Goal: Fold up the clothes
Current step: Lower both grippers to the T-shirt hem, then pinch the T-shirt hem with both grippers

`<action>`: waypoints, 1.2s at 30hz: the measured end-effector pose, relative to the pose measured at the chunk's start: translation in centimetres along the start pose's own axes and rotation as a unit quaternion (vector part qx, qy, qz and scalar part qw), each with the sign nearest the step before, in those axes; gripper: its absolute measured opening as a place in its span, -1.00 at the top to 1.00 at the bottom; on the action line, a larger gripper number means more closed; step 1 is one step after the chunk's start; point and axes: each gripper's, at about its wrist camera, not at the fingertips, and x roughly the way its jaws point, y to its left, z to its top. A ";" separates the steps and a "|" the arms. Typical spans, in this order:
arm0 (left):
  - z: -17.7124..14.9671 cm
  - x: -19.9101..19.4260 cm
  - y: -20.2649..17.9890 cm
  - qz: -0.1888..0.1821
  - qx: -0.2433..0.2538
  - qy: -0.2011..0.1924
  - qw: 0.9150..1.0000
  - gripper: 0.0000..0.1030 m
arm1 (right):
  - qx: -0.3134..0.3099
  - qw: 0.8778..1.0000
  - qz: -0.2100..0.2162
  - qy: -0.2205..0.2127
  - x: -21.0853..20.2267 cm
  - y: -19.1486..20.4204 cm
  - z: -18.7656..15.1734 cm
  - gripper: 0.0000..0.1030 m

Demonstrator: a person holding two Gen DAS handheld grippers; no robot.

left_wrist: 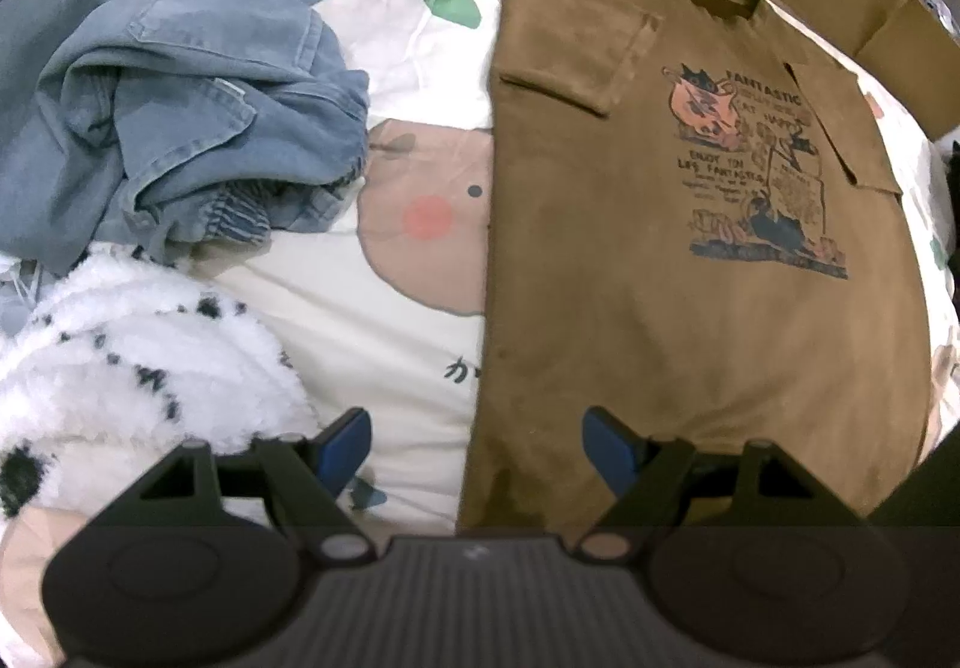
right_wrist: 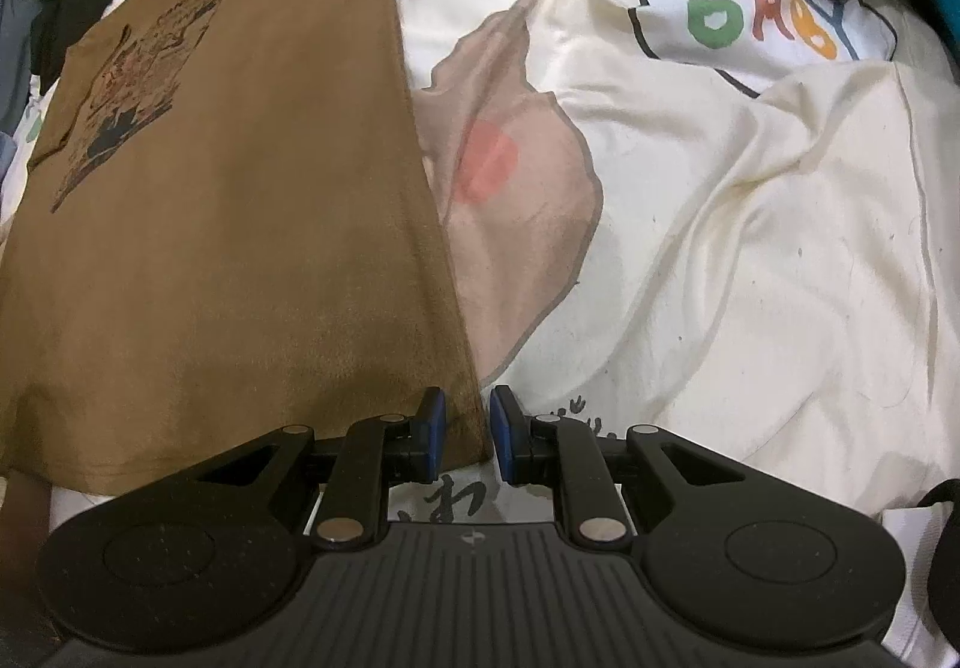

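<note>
Brown t-shirt (left_wrist: 690,308) lies flat on the cartoon-print bedsheet (left_wrist: 390,308), both sleeves folded in. Left gripper (left_wrist: 477,449) hangs over its lower left edge, jaws spread wide. Right gripper (right_wrist: 467,431) pinches the shirt's lower right corner between nearly closed jaws. Jeans (left_wrist: 168,86) are heaped nearby

A brown T-shirt (left_wrist: 660,308) lies flat and face up on a bed, its long sides folded in so the body forms a narrow panel with straight edges. Both short sleeves are turned inward over the chest, one on each side of a printed cartoon graphic with dark lettering. The collar points away, the hem lies nearest. From the right wrist view the same T-shirt (right_wrist: 240,248) shows a smooth lower half and a straight folded right edge.
</note>
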 end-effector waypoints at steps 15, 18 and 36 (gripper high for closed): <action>-1.8 1.2 1.7 -0.015 -0.016 -0.002 1.000 -0.55 | 0.006 0.999 -0.024 0.048 0.5 1.3 1.2 0.90; -1.9 1.5 2.3 -0.028 -0.027 -0.012 0.999 -0.44 | 0.013 0.998 -0.031 0.055 -0.2 1.6 1.5 0.91; -4.6 9.4 3.9 -0.088 -0.084 0.083 0.989 0.32 | 0.007 0.995 -0.059 0.076 -2.2 2.7 3.0 0.91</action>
